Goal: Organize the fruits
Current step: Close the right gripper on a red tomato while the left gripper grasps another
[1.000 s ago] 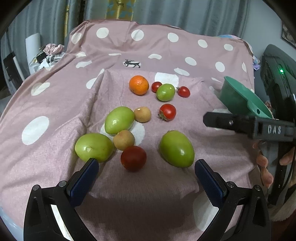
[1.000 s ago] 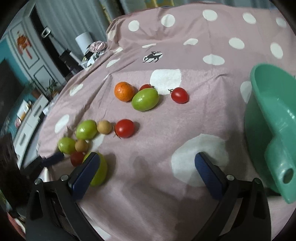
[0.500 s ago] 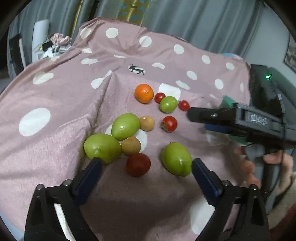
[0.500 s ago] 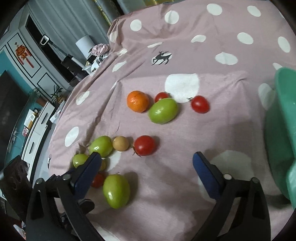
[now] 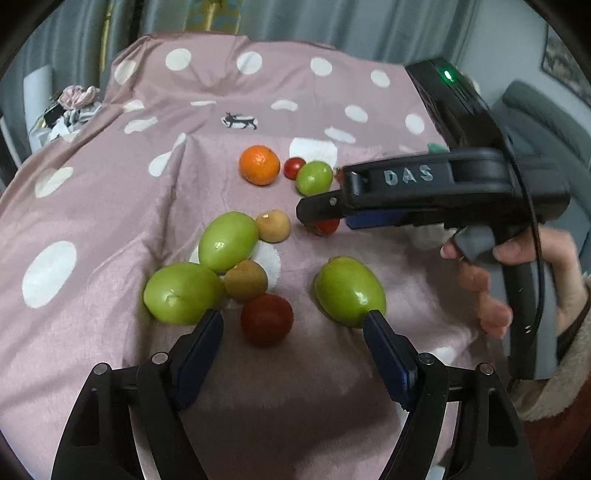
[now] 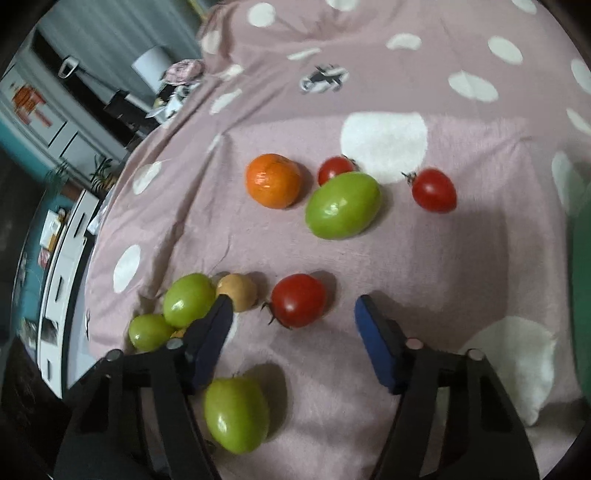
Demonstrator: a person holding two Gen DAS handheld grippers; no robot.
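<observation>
No fruit looks sorted yet: green fruits, tomatoes and an orange [image 6: 273,180] all lie loose on the spotted bed cover [image 5: 92,206]. The right gripper [image 6: 293,314] and left gripper [image 5: 293,328] have just been closing, fingers half-open and holding nothing, each bracketing a tomato: one mid-cover [image 6: 298,300], one nearest [image 5: 266,319].

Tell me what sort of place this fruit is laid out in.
Probably a room in a home: a pink polka-dot blanket with a reindeer print covers the surface, grey curtains hang behind it, and white cabinets stand to one side.

Both grippers' fingers have been closing; right gripper [image 6: 293,308] reached a tomato [image 6: 298,300].
</observation>
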